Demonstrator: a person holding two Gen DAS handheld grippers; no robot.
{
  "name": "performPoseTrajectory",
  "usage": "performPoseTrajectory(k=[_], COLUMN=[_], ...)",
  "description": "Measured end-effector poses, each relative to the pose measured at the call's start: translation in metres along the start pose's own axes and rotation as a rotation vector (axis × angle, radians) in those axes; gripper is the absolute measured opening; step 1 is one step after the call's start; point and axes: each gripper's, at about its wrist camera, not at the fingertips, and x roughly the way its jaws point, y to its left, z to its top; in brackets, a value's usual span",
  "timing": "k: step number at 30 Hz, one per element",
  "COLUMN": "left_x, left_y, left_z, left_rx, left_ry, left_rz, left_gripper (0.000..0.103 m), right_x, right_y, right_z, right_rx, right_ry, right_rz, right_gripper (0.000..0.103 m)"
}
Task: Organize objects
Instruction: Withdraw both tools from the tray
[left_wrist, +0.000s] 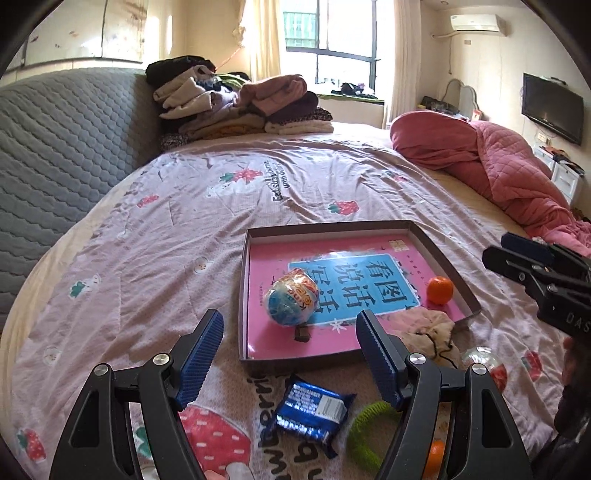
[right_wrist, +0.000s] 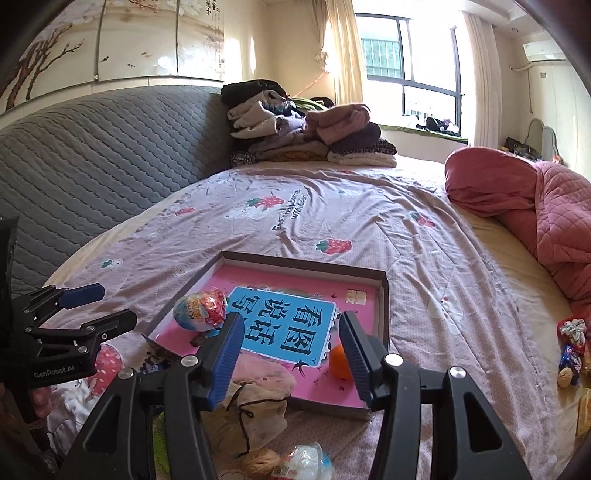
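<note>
On the bed (left_wrist: 155, 236), a shallow cardboard box lid (left_wrist: 244, 295) holds a pink book (left_wrist: 354, 280) whose blue panel carries large Chinese characters, 看图说话, reading upside down from the near side. On the book, at its left, lies a foil-wrapped toy egg (left_wrist: 291, 301) with its long axis running left to right; a small orange (left_wrist: 439, 290) sits near the lid's right wall. The sheet's print reads "Eat strawberries" far off.

Just near of the lid lie a blue snack packet (left_wrist: 314, 415), its long axis slanting from near left to far right, a green knitted ring (left_wrist: 364, 432), a beige drawstring pouch (left_wrist: 432, 332) draped over the lid's near edge, and a second orange (left_wrist: 436, 458).

The left claw (left_wrist: 290, 354) stands open and empty above the packet. The right claw (right_wrist: 290, 354) is likewise parted, gripping nothing, over the pouch and lid. The left tool's body reads "GenRobot.AI" in the right wrist view.
</note>
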Motion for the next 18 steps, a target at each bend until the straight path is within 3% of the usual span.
performPoseTrajectory(k=[8, 18], left_x=[-0.021, -0.026], left_y=[-0.006, -0.010], left_z=[-0.010, -0.031], left_rx=[0.006, 0.019], left_ry=[-0.023, 0.007], left_rz=[-0.017, -0.018], left_gripper=[0.075, 0.075], right_x=[-0.021, -0.032], right_y=[0.001, 0.005], right_z=[-0.009, -0.022], right_rx=[0.012, 0.022], right_ry=[-0.023, -0.021], right_rz=[0.013, 0.024], right_gripper=[0.054, 0.054])
